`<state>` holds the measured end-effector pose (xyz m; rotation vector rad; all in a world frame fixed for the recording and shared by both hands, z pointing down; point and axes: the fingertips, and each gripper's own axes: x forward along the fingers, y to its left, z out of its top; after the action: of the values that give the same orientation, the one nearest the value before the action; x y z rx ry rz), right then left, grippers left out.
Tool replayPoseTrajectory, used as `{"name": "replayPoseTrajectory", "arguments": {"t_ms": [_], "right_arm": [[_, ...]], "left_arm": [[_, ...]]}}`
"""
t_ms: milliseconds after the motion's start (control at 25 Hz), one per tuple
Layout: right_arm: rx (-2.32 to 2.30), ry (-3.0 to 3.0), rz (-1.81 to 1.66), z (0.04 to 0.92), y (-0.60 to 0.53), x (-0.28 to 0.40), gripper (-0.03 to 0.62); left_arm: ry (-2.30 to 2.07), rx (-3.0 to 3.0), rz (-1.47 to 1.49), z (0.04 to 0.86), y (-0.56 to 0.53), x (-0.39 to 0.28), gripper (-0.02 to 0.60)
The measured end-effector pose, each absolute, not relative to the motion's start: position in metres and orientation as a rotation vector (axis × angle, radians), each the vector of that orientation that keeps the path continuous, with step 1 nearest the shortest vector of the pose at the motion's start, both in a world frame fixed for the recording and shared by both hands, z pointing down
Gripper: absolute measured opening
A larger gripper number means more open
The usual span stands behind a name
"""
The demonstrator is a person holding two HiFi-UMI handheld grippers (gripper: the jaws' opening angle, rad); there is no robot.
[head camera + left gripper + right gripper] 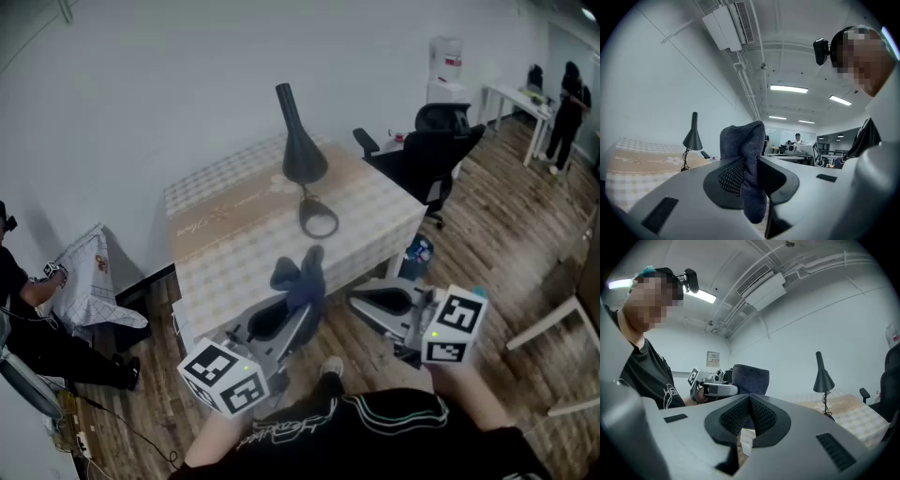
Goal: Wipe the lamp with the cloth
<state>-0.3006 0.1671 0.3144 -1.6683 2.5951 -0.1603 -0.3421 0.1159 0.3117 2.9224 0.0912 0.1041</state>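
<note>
A black lamp (300,141) with a cone shade stands on the checkered table (225,225), and its ring base (319,217) lies nearer me. My left gripper (298,298) hovers over the table's front edge, shut on a dark blue cloth (302,272) that sticks up between the jaws. In the left gripper view the cloth (745,164) fills the jaw gap, with the lamp (693,136) far off to the left. My right gripper (361,302) is beside it, off the table's front corner, shut with nothing in it. The right gripper view shows the cloth (751,378) and the lamp (822,378).
A black office chair (436,141) stands by the table's right side, with a blue bin (420,251) on the wooden floor below it. A seated person (19,300) is at the far left by the wall. A white chair frame (553,328) is at the right.
</note>
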Motion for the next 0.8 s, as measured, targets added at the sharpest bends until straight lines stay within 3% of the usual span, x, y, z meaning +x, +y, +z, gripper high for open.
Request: {"name": "replayPoseTrajectory", "arguments": {"t_ms": [800], "right_arm": [[-1.624, 2.477, -0.176, 0.312, 0.114, -0.238, 0.011]], "left_arm": [[0.117, 2.906, 0.117, 0.318, 0.051, -0.285, 0.066]]}}
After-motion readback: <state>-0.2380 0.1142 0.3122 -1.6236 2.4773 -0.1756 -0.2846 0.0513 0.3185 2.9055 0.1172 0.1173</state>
